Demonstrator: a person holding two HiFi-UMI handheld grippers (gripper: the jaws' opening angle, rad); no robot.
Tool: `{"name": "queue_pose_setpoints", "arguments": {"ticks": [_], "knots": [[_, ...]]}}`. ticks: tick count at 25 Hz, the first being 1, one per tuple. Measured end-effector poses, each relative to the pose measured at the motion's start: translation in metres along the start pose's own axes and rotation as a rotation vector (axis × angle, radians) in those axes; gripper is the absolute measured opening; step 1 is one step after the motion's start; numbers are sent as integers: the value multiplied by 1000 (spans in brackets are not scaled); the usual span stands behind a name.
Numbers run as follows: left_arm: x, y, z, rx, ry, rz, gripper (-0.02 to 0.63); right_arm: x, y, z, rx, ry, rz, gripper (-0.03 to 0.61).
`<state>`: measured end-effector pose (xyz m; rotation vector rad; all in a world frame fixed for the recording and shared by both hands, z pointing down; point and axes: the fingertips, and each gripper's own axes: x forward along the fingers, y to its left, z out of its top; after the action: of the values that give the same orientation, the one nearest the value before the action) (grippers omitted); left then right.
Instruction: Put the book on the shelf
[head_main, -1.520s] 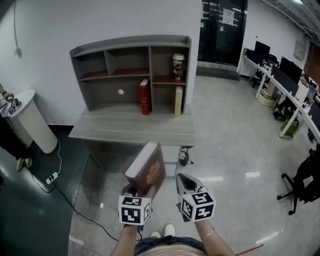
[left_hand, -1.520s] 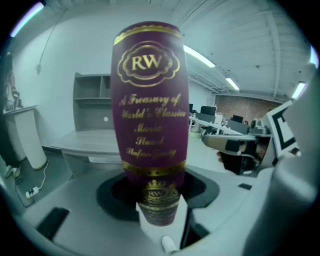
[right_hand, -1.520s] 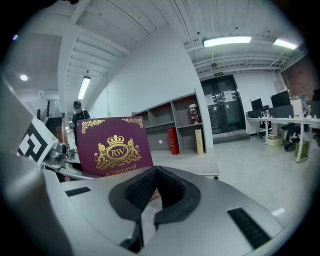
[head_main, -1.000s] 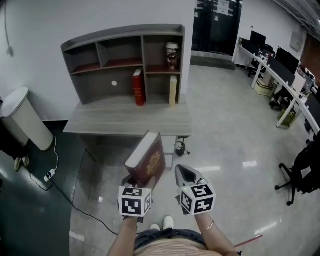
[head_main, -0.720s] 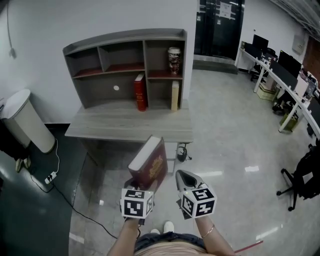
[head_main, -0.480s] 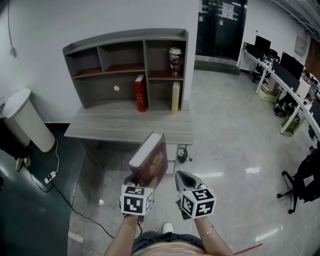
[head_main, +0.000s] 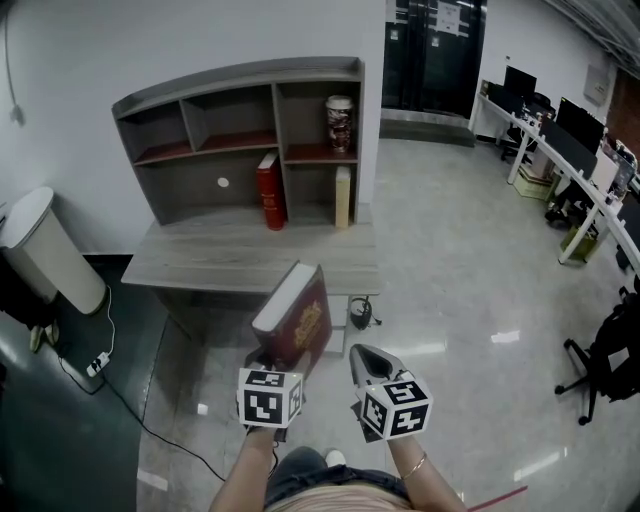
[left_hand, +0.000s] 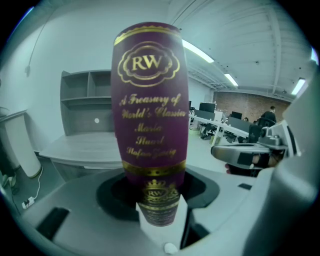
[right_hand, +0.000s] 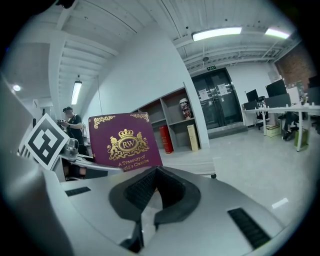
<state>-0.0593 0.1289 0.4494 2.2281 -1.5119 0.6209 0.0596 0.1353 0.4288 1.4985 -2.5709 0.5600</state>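
Observation:
A thick maroon book (head_main: 295, 325) with gold print stands tilted in my left gripper (head_main: 266, 360), which is shut on its lower end. The left gripper view shows its spine (left_hand: 150, 110) upright between the jaws. My right gripper (head_main: 367, 356) hovers just right of the book, shut and holding nothing; its own view shows the book's cover (right_hand: 125, 142) to the left. Ahead, the grey shelf unit (head_main: 240, 90) stands on a wooden desk (head_main: 250, 265), well beyond both grippers.
The shelf holds a red book (head_main: 268, 190), a cream book (head_main: 342, 196) and a patterned cup (head_main: 339, 110). A white bin (head_main: 40, 250) stands left, with a cable (head_main: 130, 400) across the floor. Office desks (head_main: 580, 170) and a chair (head_main: 615, 350) are at right.
The head view has swayed a little, so the shelf sits slightly more to the left. The book stays in my left gripper and both grippers keep their places.

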Motion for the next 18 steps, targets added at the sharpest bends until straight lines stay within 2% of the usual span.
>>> {"name": "queue_pose_setpoints", "arguments": {"ticks": [18], "knots": [[18, -3, 18, 9, -5, 4, 221, 4, -21, 6, -7, 10, -19, 8]]}}
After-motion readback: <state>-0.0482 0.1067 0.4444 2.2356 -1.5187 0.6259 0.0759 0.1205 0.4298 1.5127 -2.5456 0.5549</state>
